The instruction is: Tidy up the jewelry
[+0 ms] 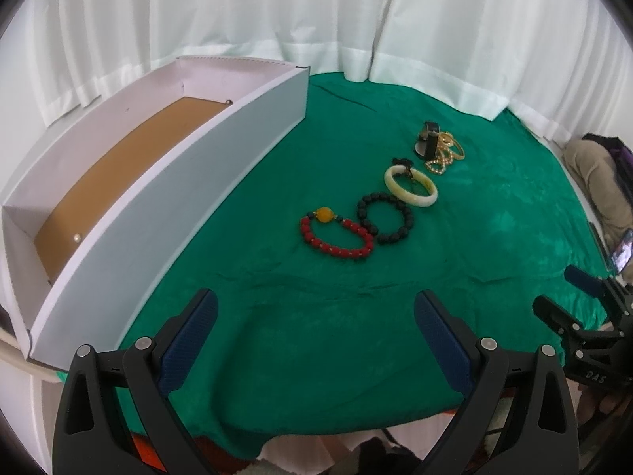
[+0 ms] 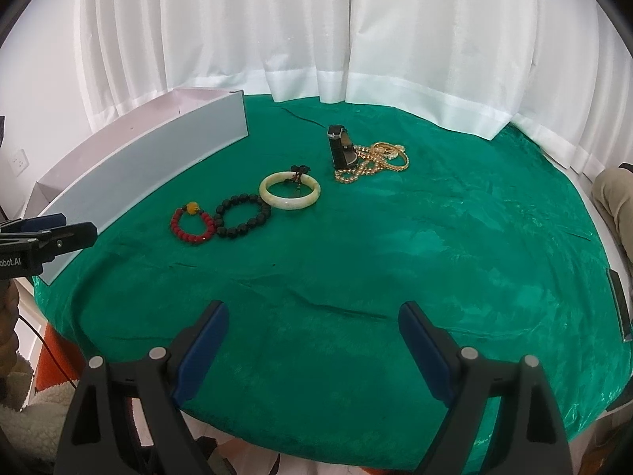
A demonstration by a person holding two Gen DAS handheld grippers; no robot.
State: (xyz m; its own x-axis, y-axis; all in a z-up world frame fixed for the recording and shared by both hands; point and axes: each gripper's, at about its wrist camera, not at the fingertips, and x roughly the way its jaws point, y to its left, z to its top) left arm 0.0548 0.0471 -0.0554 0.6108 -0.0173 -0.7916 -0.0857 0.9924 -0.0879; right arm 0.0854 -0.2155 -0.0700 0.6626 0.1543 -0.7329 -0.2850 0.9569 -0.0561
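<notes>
I see a green cloth (image 2: pixel 395 261) spread over the table, creased in places; white curtains (image 2: pixel 316 31) hang behind it, their hems touching its far edge; a wall socket (image 2: pixel 18 163) sits at my left; a phone (image 1: pixel 623 252) shows at the right edge; something orange (image 2: pixel 55 356) lies below the table.

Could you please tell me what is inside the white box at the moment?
The white box shows a brown floor with two small pale round beads, one near its front end and one at its far end. The near wall hides part of the floor, so more could lie there.
</notes>
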